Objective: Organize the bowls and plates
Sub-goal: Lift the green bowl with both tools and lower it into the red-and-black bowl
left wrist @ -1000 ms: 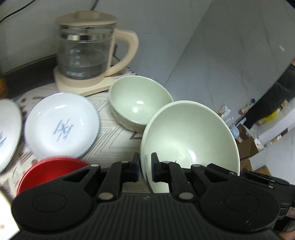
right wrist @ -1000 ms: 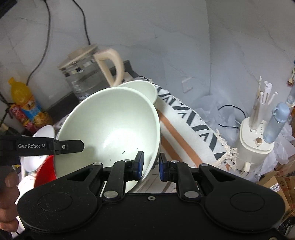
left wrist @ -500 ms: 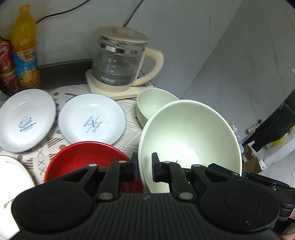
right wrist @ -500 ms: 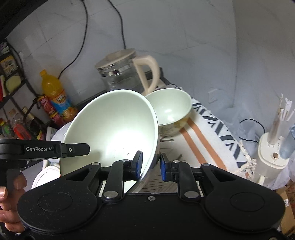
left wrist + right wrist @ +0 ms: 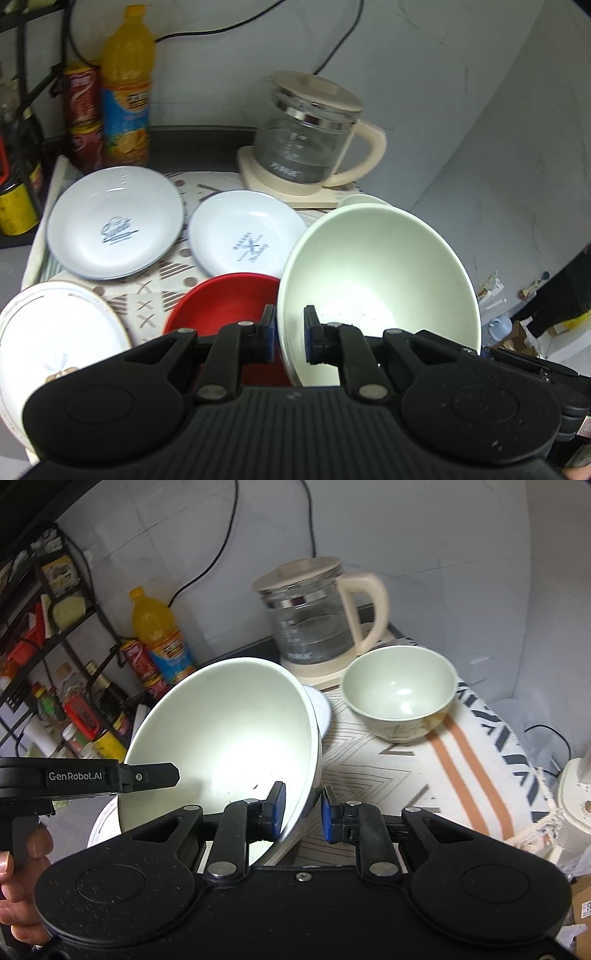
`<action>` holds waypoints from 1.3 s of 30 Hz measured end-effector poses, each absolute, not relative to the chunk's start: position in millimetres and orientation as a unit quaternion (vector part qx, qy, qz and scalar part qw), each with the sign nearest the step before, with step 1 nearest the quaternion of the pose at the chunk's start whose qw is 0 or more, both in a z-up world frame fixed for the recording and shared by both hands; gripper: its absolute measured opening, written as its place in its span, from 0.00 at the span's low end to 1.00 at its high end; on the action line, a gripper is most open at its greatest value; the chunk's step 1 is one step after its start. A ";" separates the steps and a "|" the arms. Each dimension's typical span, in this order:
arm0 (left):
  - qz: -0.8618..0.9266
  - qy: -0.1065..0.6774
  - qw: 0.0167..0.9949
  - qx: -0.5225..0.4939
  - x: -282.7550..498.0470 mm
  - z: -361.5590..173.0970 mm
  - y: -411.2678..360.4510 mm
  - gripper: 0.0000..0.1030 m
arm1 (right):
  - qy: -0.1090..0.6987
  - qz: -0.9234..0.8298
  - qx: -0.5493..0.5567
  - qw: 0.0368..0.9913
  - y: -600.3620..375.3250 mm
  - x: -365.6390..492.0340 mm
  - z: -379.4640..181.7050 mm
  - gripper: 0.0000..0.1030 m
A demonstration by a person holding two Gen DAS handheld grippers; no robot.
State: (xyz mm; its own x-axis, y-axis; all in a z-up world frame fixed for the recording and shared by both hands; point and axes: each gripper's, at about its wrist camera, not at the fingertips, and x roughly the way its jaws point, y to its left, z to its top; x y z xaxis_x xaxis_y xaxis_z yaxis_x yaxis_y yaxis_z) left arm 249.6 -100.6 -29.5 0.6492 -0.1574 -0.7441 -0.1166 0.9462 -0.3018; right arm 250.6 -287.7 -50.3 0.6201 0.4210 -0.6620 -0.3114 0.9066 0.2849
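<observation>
Left wrist view, near to far: the left gripper (image 5: 290,338) and, lower right, the right gripper (image 5: 303,810) each have their jaws pinched on the rim of the big pale bowl (image 5: 380,288), tilted mid-frame above the red bowl (image 5: 225,302), white plates (image 5: 114,221) behind, kettle (image 5: 310,136) farthest.

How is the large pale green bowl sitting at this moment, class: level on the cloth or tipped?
Tipped. The large bowl opens sideways, its rim gripped by the left gripper and right gripper, unlike the upright small bowl.

Left hand-held gripper (image 5: 289,334) clamping large bowl (image 5: 380,280)
</observation>
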 end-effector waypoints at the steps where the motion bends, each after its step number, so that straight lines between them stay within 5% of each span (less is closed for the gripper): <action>1: -0.007 0.419 0.893 -0.166 248.4 -29.8 -97.4 0.11 | 0.387 0.208 0.070 0.896 -284.9 251.3 -51.1 0.20; 39: 0.045 0.489 0.845 -0.212 249.3 -90.7 -56.1 0.14 | 0.461 0.218 -0.005 0.860 -231.2 273.7 -92.3 0.18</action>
State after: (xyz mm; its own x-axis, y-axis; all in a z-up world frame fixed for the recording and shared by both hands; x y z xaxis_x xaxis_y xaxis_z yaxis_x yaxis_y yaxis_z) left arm 249.3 -56.1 -90.7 0.5182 -0.1309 -0.8452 -0.2842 0.9057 -0.3145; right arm 273.7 -231.2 -92.3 0.4789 0.3706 -0.7958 -0.3807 0.9045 0.1922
